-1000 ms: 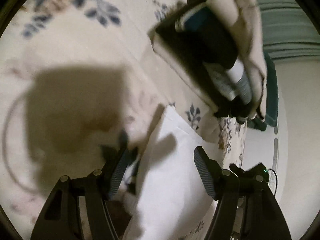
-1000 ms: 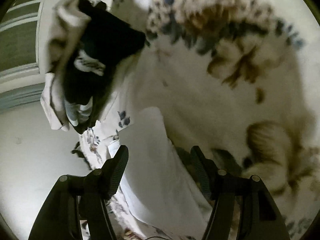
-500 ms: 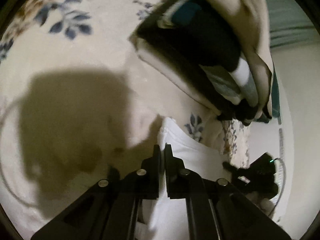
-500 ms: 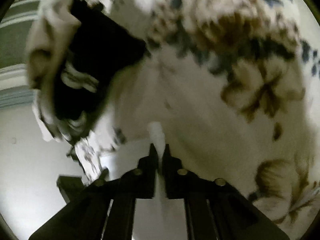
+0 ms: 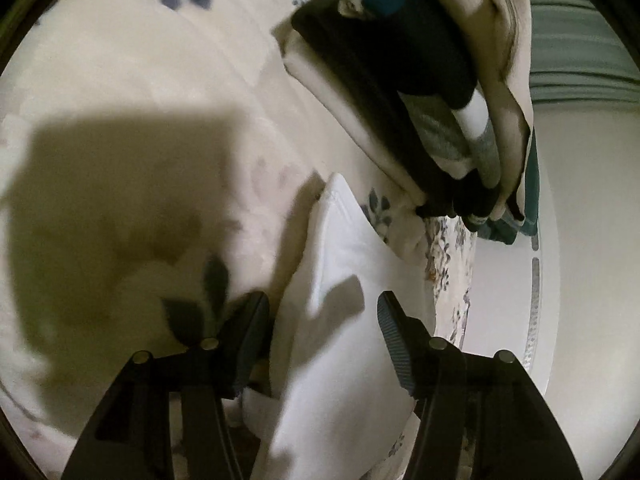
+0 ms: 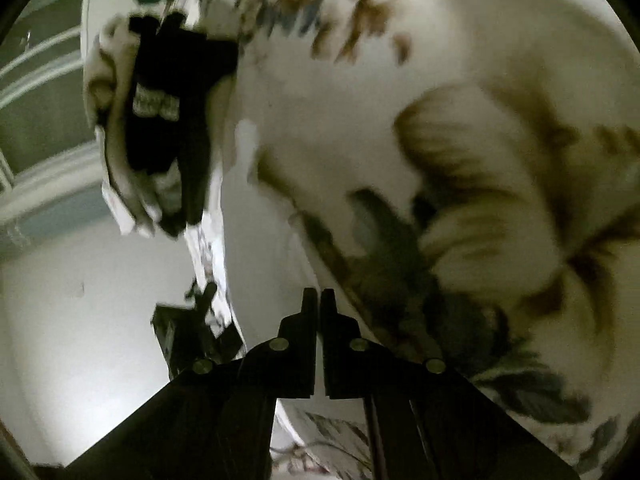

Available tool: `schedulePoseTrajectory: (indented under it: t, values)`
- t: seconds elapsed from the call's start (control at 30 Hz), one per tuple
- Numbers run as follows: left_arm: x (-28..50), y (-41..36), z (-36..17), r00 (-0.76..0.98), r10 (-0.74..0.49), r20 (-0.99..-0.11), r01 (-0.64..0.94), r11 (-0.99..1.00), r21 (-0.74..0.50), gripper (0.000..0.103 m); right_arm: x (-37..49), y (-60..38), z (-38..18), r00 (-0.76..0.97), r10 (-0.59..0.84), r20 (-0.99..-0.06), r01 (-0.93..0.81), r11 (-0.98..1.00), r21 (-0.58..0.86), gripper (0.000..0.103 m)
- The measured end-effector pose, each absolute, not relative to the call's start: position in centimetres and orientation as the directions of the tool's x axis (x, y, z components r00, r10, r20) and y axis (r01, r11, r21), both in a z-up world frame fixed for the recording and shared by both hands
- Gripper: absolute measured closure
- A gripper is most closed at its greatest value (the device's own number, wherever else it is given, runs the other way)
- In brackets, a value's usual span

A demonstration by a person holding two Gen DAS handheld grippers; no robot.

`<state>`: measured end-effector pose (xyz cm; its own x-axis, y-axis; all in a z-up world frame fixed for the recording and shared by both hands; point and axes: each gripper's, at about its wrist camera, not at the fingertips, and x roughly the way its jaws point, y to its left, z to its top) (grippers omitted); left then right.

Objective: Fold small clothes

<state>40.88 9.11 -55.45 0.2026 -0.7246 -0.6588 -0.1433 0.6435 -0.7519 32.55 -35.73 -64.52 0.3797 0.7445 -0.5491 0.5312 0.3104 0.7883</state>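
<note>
Lying on a floral bedspread [image 5: 140, 92] near the bed's edge, one white garment [image 5: 340, 320], loosely bunched, with a pointed flap raised toward a stack of folded clothes [image 5: 420, 92] just beyond. Straddling the garment, the left gripper [image 5: 322, 320], jaws wide apart and gripping nothing. Blurred in the other view, the right gripper [image 6: 319, 300], jaws pressed together; whether any cloth is pinched between them cannot be told, though pale fabric appears directly ahead.

Risks, as judged: a shallow bite by the open jaws taking only the top layer, leaving the fold crooked; a tug near the edge dragging the garment off the bed; a careless sweep nudging the leaning stack and spilling it over the side.

Counted: one white garment, one stack of several folded pieces in black, beige, grey and teal, one bedspread, two grippers.
</note>
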Motion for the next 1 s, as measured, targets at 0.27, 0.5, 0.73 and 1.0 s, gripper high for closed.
schedulePoseTrajectory:
  t: [0.27,0.5,0.73,1.0]
  values:
    - [39.9,9.6,-54.3,0.211,-0.696,-0.686,-0.145,0.672,-0.726,0.049,33.1,-36.1,-64.5,0.295,0.742,-0.602,0.542,0.389,0.745,0.059]
    - [38.1,8.6,-57.5,0.138,-0.816,-0.561,-0.163,0.540,-0.826,0.047,35.5,-34.2,-67.9,0.227,0.871,-0.437,0.458,0.300,0.837,0.022]
    - [38.5,4.5,-57.9,0.066,-0.841,-0.537,-0.109,0.528,-0.842,0.047,37.8,-30.7,-67.8,0.132,0.914,-0.383,0.372,0.312,0.874,0.028]
    - [37.6,3.4,-54.8,0.114,-0.758,-0.642,-0.015,0.645,-0.764,0.087,37.3,-29.0,-65.7,0.125,0.886,-0.447,0.317,0.391,0.864,0.087]
